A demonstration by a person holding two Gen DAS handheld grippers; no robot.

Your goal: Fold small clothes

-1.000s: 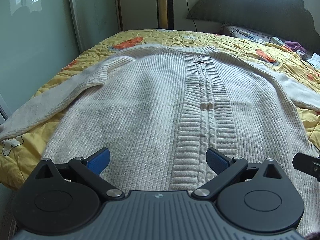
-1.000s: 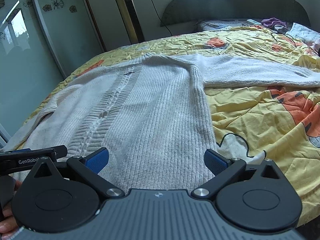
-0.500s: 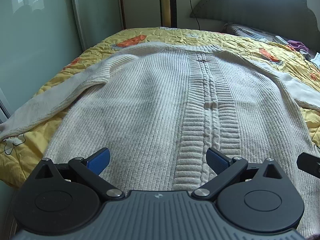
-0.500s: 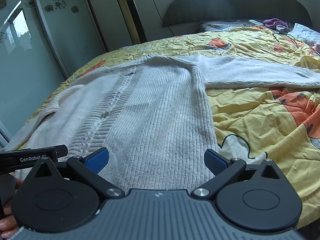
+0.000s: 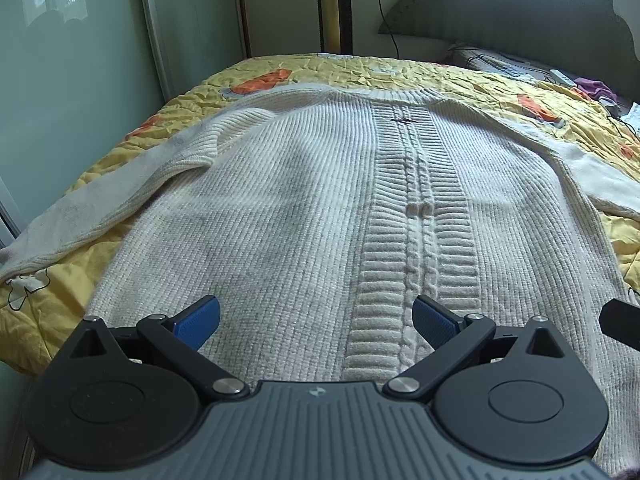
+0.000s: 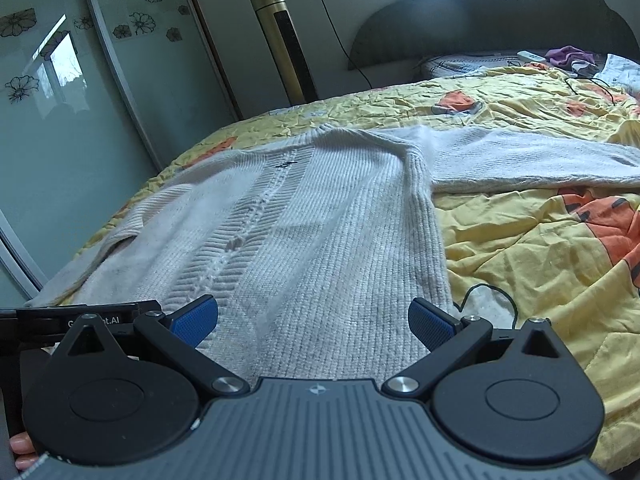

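A cream knitted cardigan [image 5: 304,208] lies flat and face up on the yellow bedspread, sleeves spread to both sides; it also shows in the right wrist view [image 6: 320,220]. Its cable-knit placket [image 5: 418,216] runs up the middle. My left gripper [image 5: 316,318] is open and empty, just above the cardigan's hem at its left half. My right gripper [image 6: 314,318] is open and empty over the hem at the right half, near the cardigan's right side edge [image 6: 434,240]. The right sleeve [image 6: 528,156] stretches out to the right.
The bed's yellow quilt [image 6: 540,240] with orange prints lies under the cardigan. A dark headboard [image 5: 512,8] stands at the far end. A gold tower fan [image 6: 282,40] and glass wardrobe doors [image 6: 80,100] stand left. Small clothes and a remote [image 6: 568,56] lie near the pillow.
Both grippers have moved slightly forward and up over the hem; the view tilts a little higher. Both stay open and empty. The cardigan has not moved.
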